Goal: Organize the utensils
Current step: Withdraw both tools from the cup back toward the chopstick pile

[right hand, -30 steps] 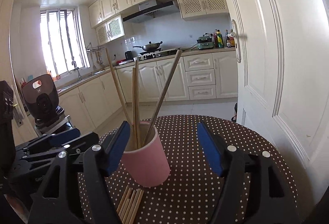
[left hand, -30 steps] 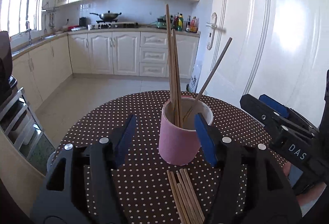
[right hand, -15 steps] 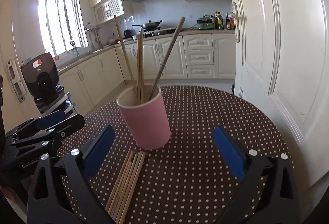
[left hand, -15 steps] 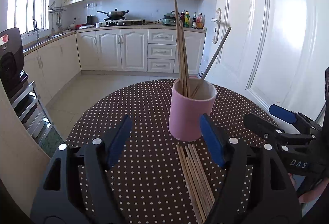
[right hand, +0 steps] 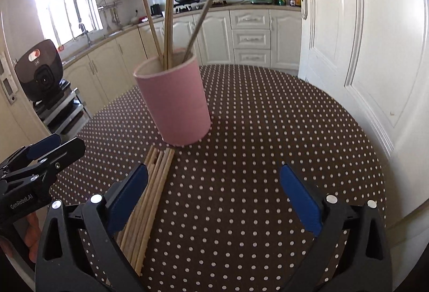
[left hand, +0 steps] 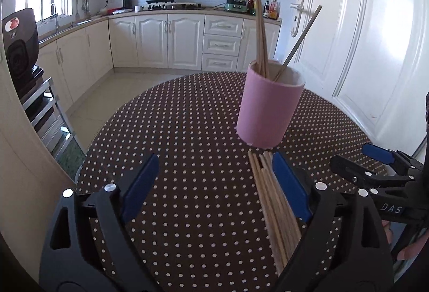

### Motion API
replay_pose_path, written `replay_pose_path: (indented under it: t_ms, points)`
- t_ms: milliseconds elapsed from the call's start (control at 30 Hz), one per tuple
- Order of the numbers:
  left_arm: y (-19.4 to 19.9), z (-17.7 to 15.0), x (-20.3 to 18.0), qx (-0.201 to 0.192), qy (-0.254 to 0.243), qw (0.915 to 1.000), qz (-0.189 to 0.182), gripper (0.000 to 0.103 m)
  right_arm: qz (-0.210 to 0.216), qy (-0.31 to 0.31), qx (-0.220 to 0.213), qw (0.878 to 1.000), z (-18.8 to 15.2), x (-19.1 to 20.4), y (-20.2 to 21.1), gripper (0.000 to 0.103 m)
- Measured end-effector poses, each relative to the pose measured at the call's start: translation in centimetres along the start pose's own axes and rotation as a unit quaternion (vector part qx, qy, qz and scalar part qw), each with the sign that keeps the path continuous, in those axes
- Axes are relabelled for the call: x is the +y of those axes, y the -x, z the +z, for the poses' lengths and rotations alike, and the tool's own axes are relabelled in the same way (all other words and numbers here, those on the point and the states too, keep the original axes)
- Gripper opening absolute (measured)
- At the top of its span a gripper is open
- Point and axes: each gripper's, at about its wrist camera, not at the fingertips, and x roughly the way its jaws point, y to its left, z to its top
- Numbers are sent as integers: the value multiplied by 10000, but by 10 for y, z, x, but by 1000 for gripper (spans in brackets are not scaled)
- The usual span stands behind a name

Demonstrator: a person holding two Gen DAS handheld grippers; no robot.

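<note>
On our left, the left tongs (left hand: 214, 187) hang spread wide over the dotted worktop (left hand: 187, 131), pinching nothing; their right finger sits over the near part of the loose chopsticks (left hand: 270, 198). That bundle lies flat on the cloth, far tips just short of the foot of the pink cup (left hand: 270, 112). The cup stands upright near the middle of the worktop, and four chopsticks in the cup (left hand: 260, 23) lean against its rim, three close together and one tilted off to the right.

The right tongs (right hand: 214, 198) are spread just as wide and equally empty, with the bundle passing under their left finger.

We judge the sticks to be light, stiff and smooth, so they will roll and slip sideways when nudged. A pinch across one stick near its middle looks safest. Since they lie packed side by side, separating one from its neighbours will be the fiddly part. The cup looks light too, so a stick dropped in at a slant might tip it.

The near ends of the bundle are hidden under the tongs in both views, so we cannot count the sticks exactly. The cup's bottom is also out of sight.
</note>
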Motion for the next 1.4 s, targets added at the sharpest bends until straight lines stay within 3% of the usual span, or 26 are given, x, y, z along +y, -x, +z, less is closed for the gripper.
replay_pose_path:
  t_ms: [333,667,1333,1400]
  points:
    - [-11,-21,14,385,66,9992,46,87,-111,199,596,9980,-24,12,-19,95]
    - [-12,-37,27,561,139,9983,72,87,-257,449,894,9946,-31,27,-35,95]
    - [-19,-44,20,736,136,9972,39,87,-765,729,935,9900,-23,55,-55,95]
    - [-19,-45,20,754,162,9970,44,87,-754,755,918,9900,-22,57,-54,89]
